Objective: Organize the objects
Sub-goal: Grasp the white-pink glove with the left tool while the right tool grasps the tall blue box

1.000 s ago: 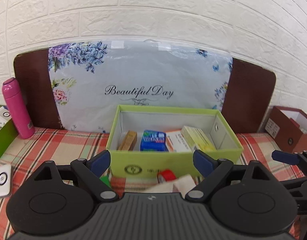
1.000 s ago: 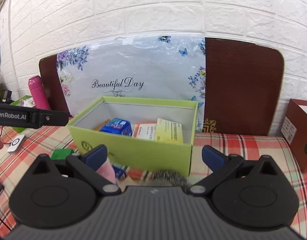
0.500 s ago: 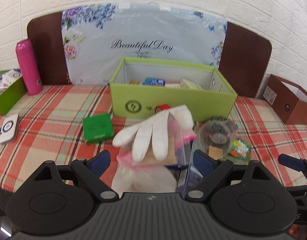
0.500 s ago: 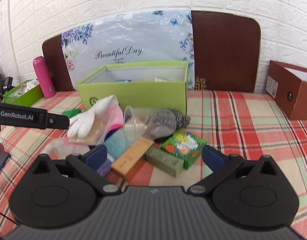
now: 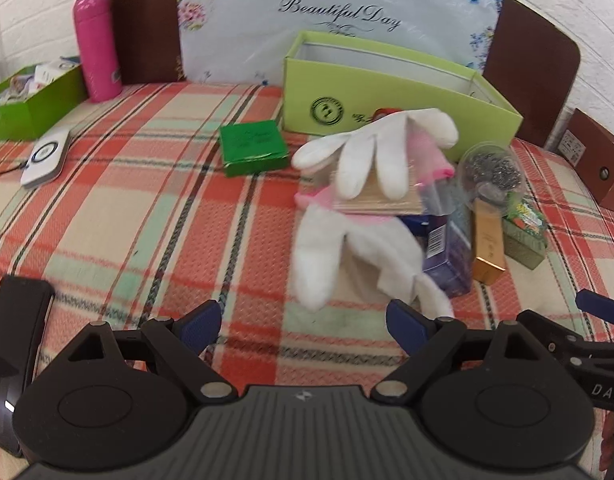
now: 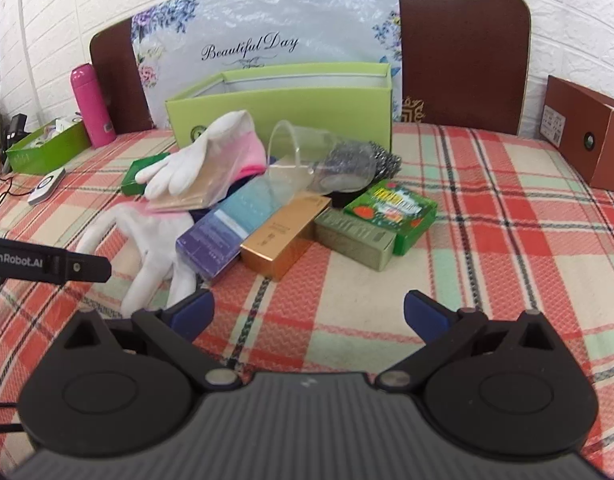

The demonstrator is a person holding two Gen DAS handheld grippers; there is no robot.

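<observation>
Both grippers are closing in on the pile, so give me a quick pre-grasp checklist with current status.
1. Left gripper open, nothing between the fingers: ok.
2. Right gripper open, nothing between the fingers: ok.
3. Lower white glove lies flat on the tablecloth, just ahead of the left gripper: ok.
4. Pile loose enough to pick one item: not ok; upper glove drapes over a tan pad, and the purple box, gold box and grey-green box lie side by side, touching.
5. Clear cup stable: not ok, it lies on its side.
6. Room in the green box: cannot tell, its inside is hidden.
</observation>
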